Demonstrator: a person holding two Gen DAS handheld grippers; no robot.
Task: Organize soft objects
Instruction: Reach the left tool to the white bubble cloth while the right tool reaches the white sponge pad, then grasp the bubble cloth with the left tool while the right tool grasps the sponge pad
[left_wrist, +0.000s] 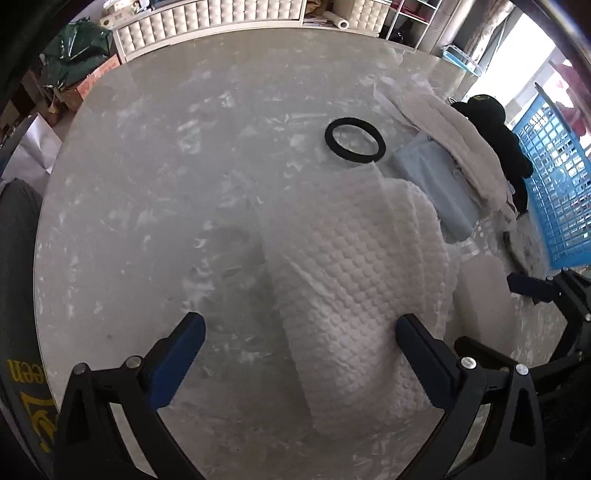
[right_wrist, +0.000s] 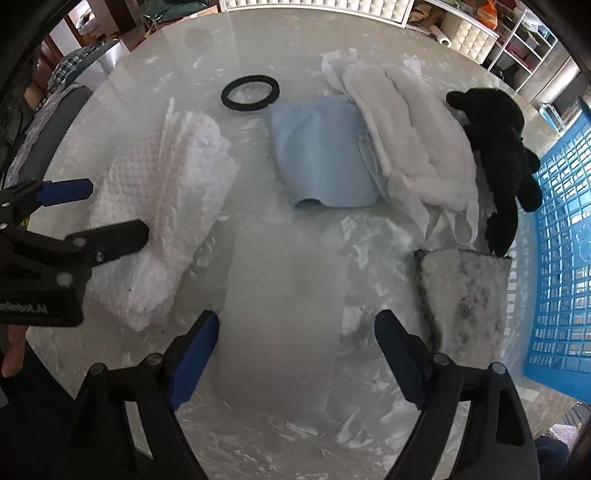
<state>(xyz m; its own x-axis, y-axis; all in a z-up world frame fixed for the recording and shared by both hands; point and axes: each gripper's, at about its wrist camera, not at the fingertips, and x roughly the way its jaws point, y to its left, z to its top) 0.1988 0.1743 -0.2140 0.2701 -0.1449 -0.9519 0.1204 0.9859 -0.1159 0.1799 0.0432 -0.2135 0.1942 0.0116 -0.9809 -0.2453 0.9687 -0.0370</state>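
My left gripper (left_wrist: 301, 334) is open, low over a folded white waffle-textured cloth (left_wrist: 354, 288); the cloth lies between its fingers and to the right. In the right wrist view this gripper (right_wrist: 110, 206) shows at the left, over the same cloth (right_wrist: 162, 206). My right gripper (right_wrist: 297, 330) is open and empty above a pale translucent sheet (right_wrist: 284, 302). A light blue cloth (right_wrist: 321, 147), a white towel (right_wrist: 413, 140), a black plush toy (right_wrist: 498, 147), a black ring (right_wrist: 250, 92) and a grey speckled sponge (right_wrist: 465, 291) lie on the table.
A blue plastic basket (right_wrist: 561, 258) stands at the table's right edge; it also shows in the left wrist view (left_wrist: 554, 184). The round marbled table (left_wrist: 166, 184) carries everything. Shelves and white padded furniture (left_wrist: 221, 18) stand behind it.
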